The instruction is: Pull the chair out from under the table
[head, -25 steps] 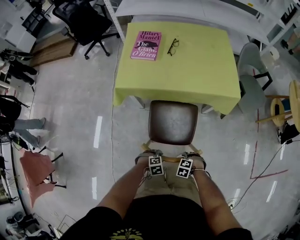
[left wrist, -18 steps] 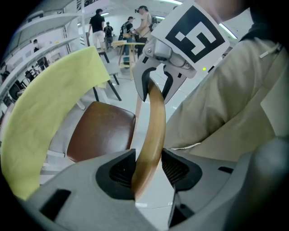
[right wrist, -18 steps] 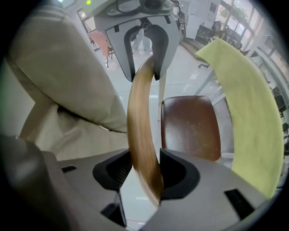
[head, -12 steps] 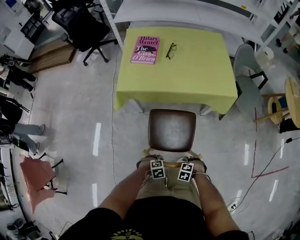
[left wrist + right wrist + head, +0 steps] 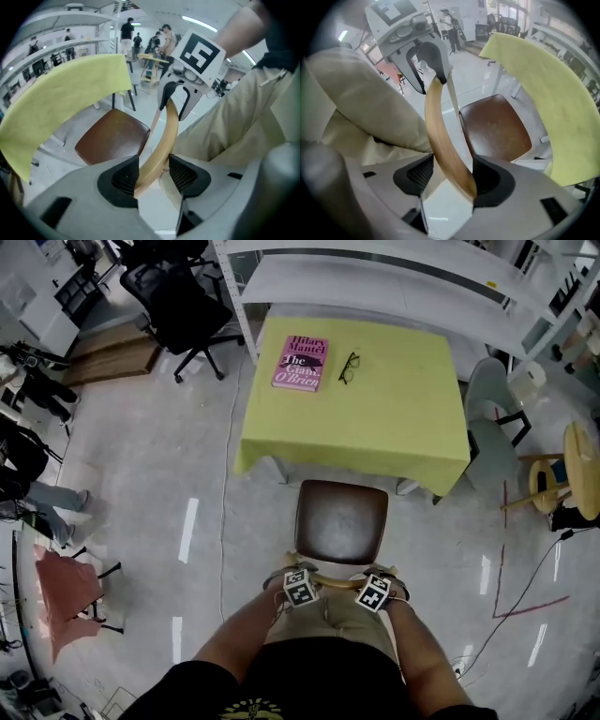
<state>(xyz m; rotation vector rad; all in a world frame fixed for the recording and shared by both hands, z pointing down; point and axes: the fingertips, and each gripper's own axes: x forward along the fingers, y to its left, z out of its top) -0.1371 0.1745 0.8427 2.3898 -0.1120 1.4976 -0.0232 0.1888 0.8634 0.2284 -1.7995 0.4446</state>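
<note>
Beside the yellow-clothed table [image 5: 412,418], the head view shows the chair [image 5: 340,521] standing with its brown seat wholly out from under the cloth. Its backrest rail [image 5: 339,583] faces the person. The left gripper [image 5: 298,577] and right gripper [image 5: 379,579] sit side by side on that rail.

Left gripper view: the curved wooden rail runs up between the jaws and leans on one pad, with a gap at the other. The jaws have just been opening and no longer clamp it.

Right gripper view: the same rail lies against one pad with a clear gap on the far side. These jaws have also just been opening, and stand wider.

The pull looks finished and the release is under way. To do it well, both tongs should likely come off the rail together, lifted straight away so neither pad drags the chair askew.
</note>
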